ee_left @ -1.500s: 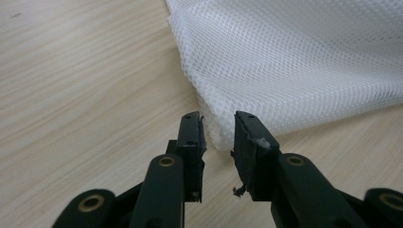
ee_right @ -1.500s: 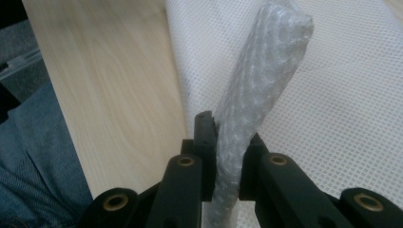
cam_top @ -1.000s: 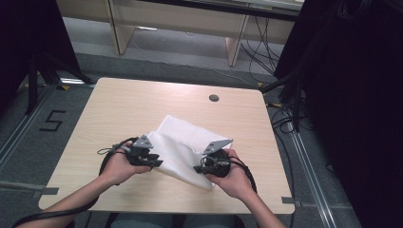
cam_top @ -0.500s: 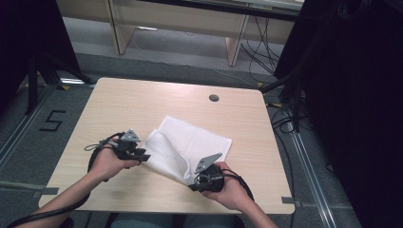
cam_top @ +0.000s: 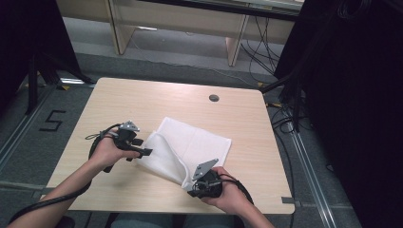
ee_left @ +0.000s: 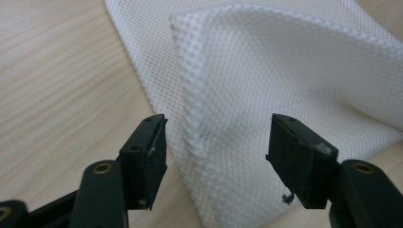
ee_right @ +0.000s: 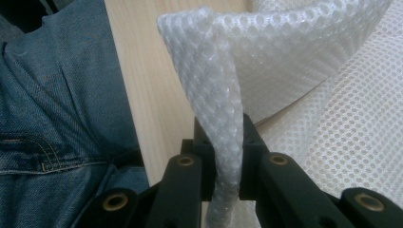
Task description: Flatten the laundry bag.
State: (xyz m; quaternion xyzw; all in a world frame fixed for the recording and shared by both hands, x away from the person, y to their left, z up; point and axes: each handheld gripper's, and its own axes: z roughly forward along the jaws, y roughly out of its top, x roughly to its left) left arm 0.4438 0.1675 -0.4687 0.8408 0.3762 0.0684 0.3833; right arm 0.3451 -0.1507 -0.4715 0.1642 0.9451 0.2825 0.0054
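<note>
A white mesh cloth (cam_top: 195,142) lies on the wooden table (cam_top: 142,99), its near left part folded up and over. My left gripper (cam_top: 145,152) is at the cloth's left edge. Its jaws have just been opening and now stand wide in the left gripper view (ee_left: 218,142), with a raised fold of the cloth (ee_left: 285,71) between them and untouched by the pads. Near the table's front edge, my right gripper (cam_top: 192,186) is shut on a bunched corner of the cloth (ee_right: 285,47); the pinch shows close up in the right gripper view (ee_right: 223,142).
A round cable hole (cam_top: 214,98) sits at the back of the table. The person's jeans (ee_right: 57,95) are just beyond the front edge. Cables trail on the floor to the right (cam_top: 285,118), and a desk frame (cam_top: 233,42) stands behind.
The left gripper has slid left along the table and opened, letting go of the cloth's edge. The right gripper has sunk toward the front edge, still holding its corner.
</note>
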